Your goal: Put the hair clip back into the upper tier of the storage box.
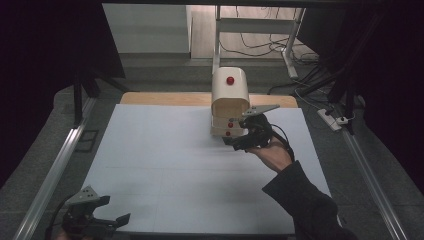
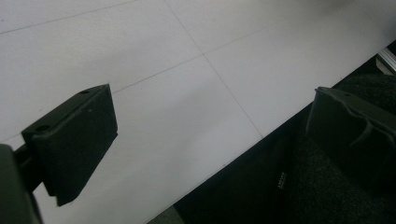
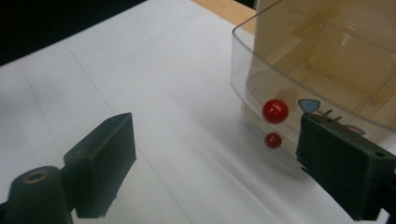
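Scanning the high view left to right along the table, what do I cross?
Left gripper at the near left corner → bare white table → cream drawer box with red knobs → right gripper → hand.

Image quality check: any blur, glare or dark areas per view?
High view: the white table sheet is evenly lit, the surroundings near black, the picture soft. Left gripper view: jaws slightly soft, dark floor past the sheet's edge. Right gripper view: motion streaks on the sheet beside the clear-fronted box, faint reflections on its plastic.

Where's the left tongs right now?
High view: the left tongs sit at the white mat's near-left corner, open, far from the cream box.
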Motion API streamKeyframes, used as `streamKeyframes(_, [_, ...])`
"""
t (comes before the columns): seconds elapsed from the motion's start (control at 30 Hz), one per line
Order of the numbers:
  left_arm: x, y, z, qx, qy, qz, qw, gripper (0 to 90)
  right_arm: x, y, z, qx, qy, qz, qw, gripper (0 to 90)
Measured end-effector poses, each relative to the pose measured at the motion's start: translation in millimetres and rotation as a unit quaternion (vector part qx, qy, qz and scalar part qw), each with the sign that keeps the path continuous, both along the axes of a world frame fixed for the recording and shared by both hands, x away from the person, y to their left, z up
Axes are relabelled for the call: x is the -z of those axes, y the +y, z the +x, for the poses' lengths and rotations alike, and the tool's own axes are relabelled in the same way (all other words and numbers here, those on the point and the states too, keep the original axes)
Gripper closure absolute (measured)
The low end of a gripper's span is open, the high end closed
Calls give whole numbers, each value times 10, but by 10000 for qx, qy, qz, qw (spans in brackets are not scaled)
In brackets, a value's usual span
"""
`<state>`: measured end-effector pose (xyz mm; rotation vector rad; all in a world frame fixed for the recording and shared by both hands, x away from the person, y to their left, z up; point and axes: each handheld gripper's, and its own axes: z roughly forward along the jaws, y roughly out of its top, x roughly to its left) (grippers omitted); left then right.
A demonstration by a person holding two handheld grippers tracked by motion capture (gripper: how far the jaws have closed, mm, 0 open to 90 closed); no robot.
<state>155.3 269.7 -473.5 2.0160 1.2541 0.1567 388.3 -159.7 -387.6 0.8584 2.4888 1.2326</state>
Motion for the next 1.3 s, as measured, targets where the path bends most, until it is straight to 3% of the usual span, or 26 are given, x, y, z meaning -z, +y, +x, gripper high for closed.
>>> streamKeyframes(0.87, [-6, -5, -5, 39, -40, 12, 10000, 20, 321, 42, -219, -168, 66, -339, 9993, 0])
streamKeyframes(1.3, [-8, -9, -7, 44, -62, 24, 10000, 20, 447, -68, -390, -160, 53, -155, 9997, 0])
